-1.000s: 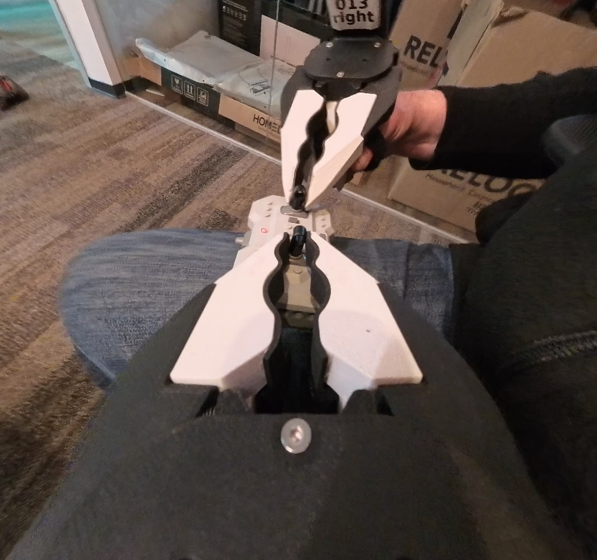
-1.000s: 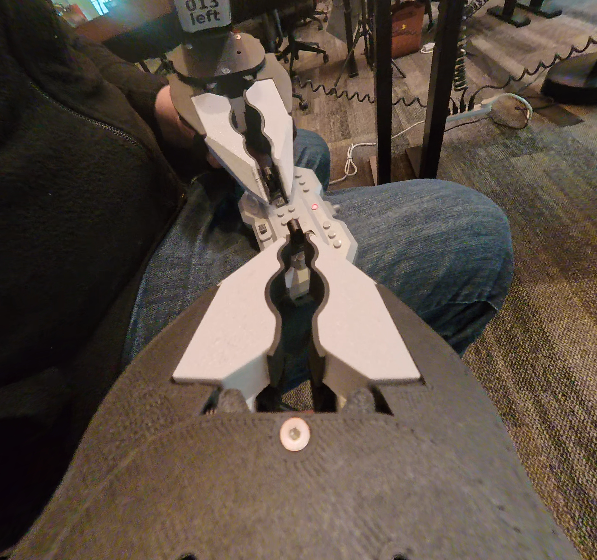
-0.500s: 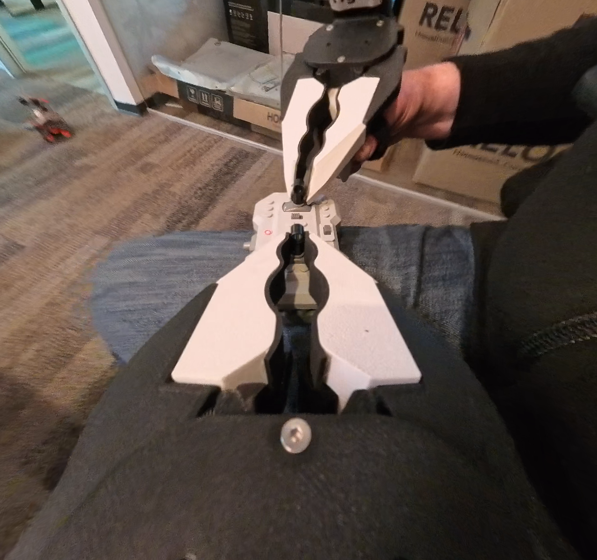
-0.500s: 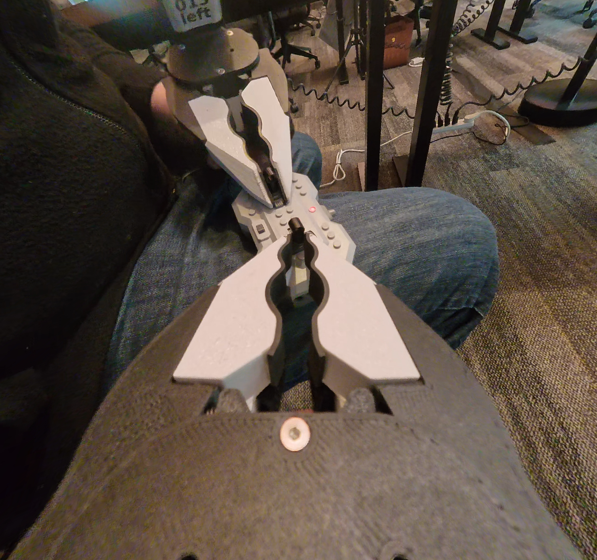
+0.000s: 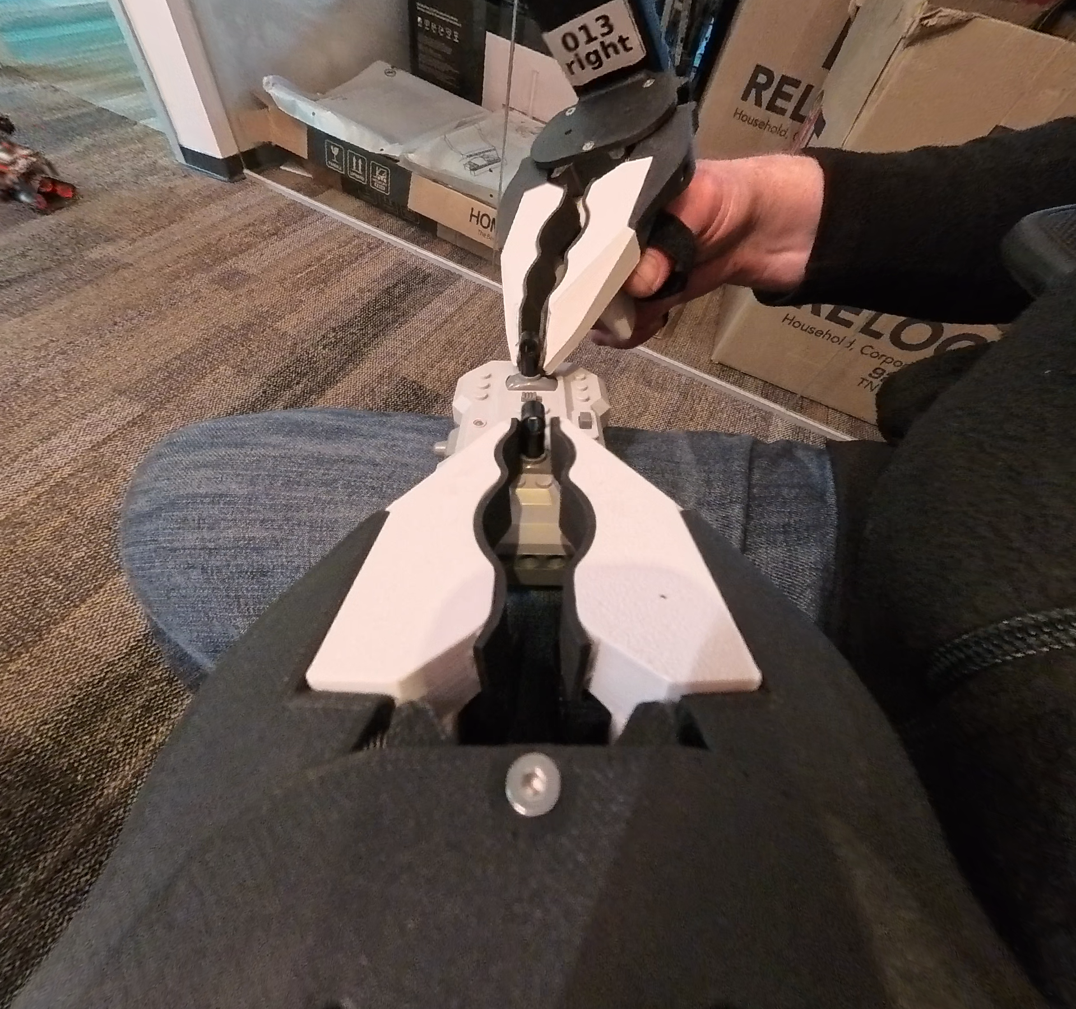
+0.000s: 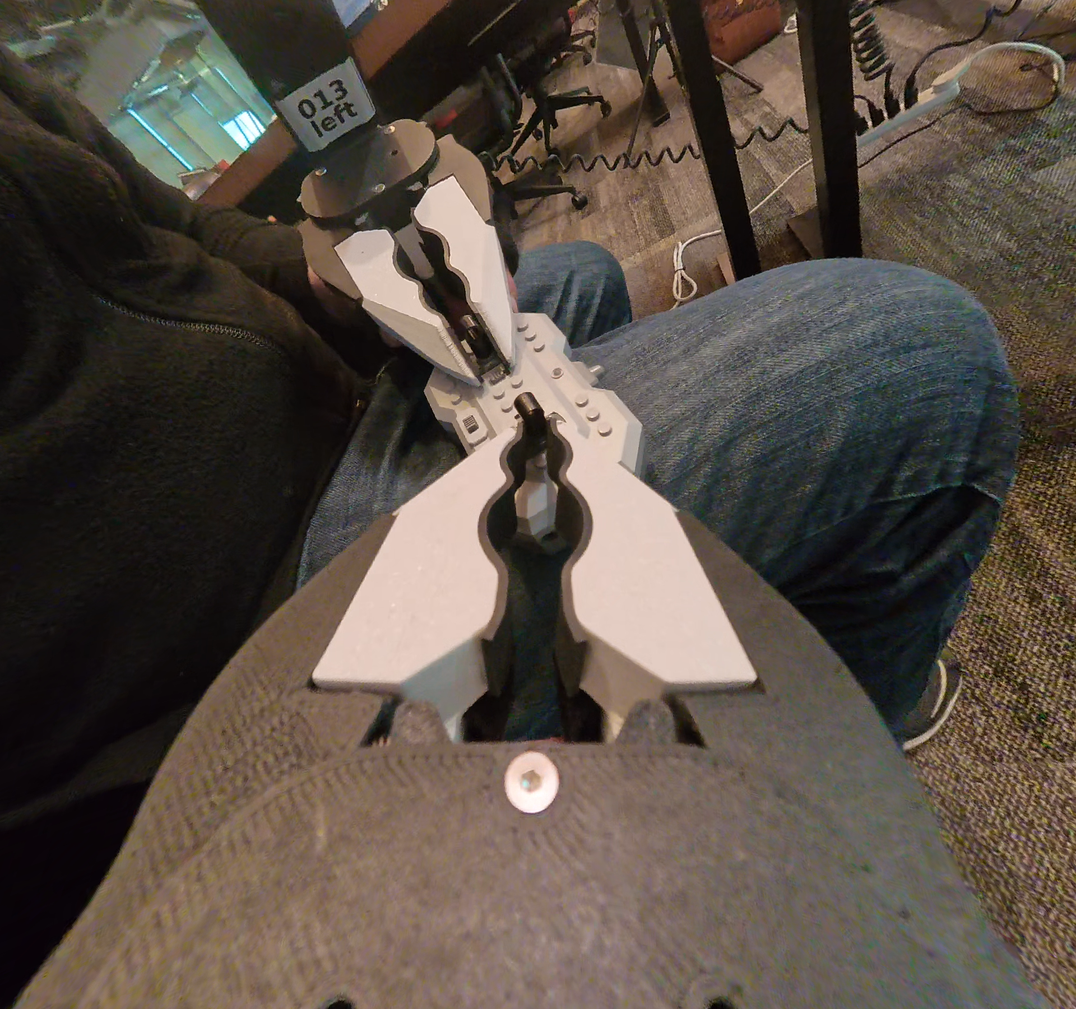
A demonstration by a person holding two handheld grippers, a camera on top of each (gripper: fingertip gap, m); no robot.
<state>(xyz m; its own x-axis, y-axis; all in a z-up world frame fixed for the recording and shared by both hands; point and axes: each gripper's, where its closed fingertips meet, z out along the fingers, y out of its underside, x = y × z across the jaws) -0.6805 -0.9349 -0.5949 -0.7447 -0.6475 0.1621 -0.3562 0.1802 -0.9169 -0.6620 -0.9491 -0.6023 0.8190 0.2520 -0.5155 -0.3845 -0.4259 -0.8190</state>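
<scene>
A grey brick-built model [image 5: 573, 399] lies on a person's lap in blue jeans [image 5: 291, 492]; it also shows in the right wrist view [image 6: 588, 405]. My left gripper [image 5: 533, 428] is shut on a small grey and tan brick piece [image 5: 535, 515] with a black peg [image 5: 531, 437] at its front, and its tip is at the model's near end. My right gripper [image 6: 533, 425] is shut on a small grey brick piece [image 6: 535, 506] with a black peg [image 6: 530, 408]. Its tip touches the model's other end. The grippers face each other across the model. I cannot tell whether the held pieces are joined to it.
Cardboard boxes [image 5: 908, 125] and flat packages [image 5: 372, 125] stand against the wall beyond the lap. A small red and black toy [image 5: 29, 178] lies on the carpet at the far left. Black table legs [image 6: 704, 108], coiled cables [image 6: 640, 157] and an office chair [image 6: 541, 108] are on the other side. The tips of both grippers are at nearly the same place.
Both grippers stay shut at the two ends of the model. The right gripper has tilted so its body leans to the right. Both views have shifted slightly.
</scene>
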